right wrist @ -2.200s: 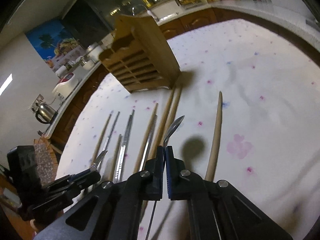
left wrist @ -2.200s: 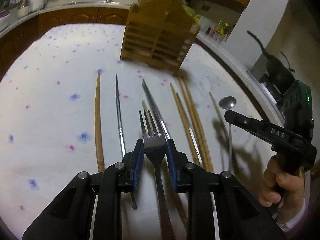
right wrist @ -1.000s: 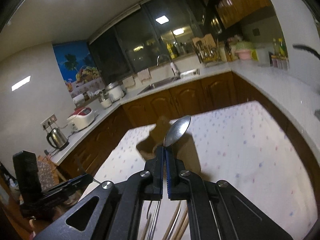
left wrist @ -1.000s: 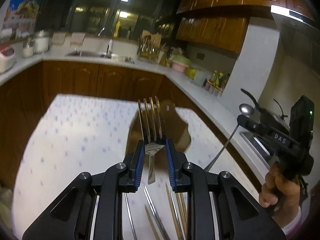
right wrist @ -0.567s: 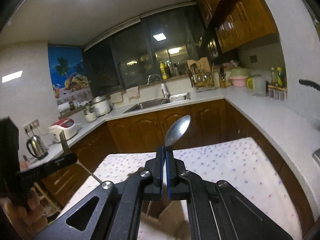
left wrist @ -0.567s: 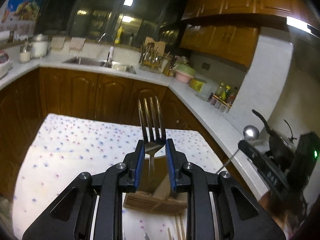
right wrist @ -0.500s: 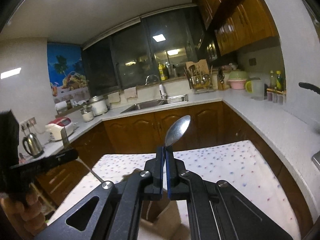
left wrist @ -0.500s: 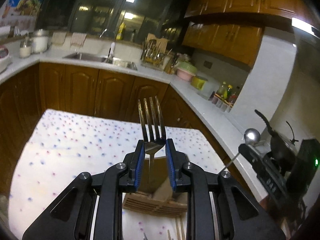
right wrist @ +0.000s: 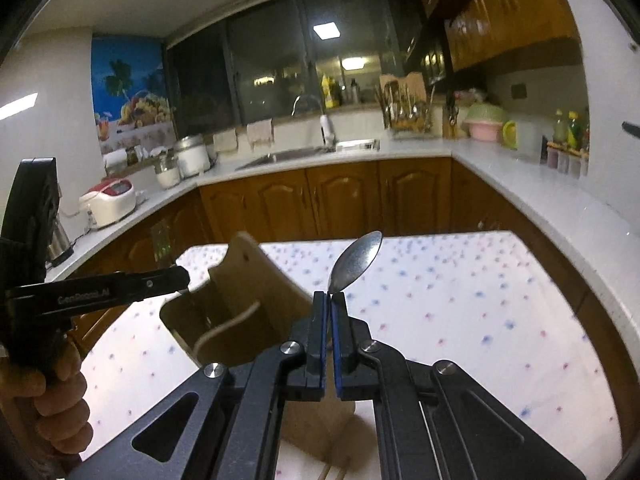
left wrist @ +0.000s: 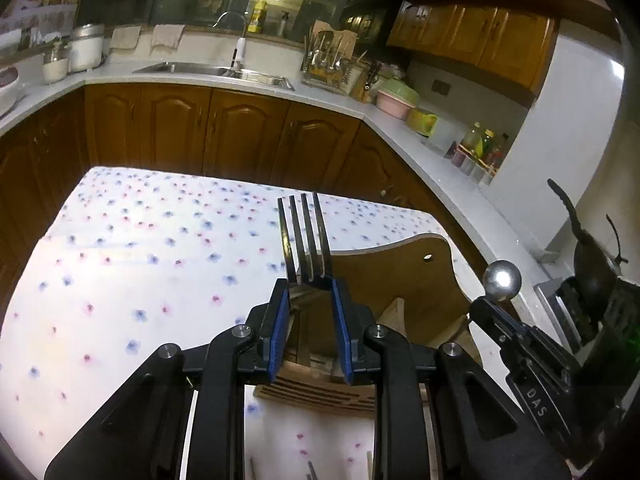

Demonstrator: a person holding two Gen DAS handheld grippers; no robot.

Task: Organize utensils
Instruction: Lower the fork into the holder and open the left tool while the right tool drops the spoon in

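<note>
My left gripper [left wrist: 308, 292] is shut on a metal fork [left wrist: 305, 236], tines up, held above the wooden utensil holder [left wrist: 404, 280]. My right gripper [right wrist: 330, 304] is shut on a metal spoon [right wrist: 356, 258], bowl up, held just above the same holder [right wrist: 240, 308]. The right gripper with its spoon also shows in the left wrist view [left wrist: 502, 280], at the holder's right side. The left gripper shows in the right wrist view [right wrist: 176, 276], at the holder's left edge. The handles of both utensils are hidden behind the fingers.
The holder stands on a table with a white flowered cloth [left wrist: 132, 264]. Tips of other utensils lie on the cloth at the bottom edge [left wrist: 312, 472]. Brown kitchen cabinets [left wrist: 240, 136] and a counter with a sink [left wrist: 216, 70] run behind the table.
Both grippers lifted their utensils off the table, turned them upright and moved over the wooden holder. In the last half second both have dropped closer to the holder's top.
</note>
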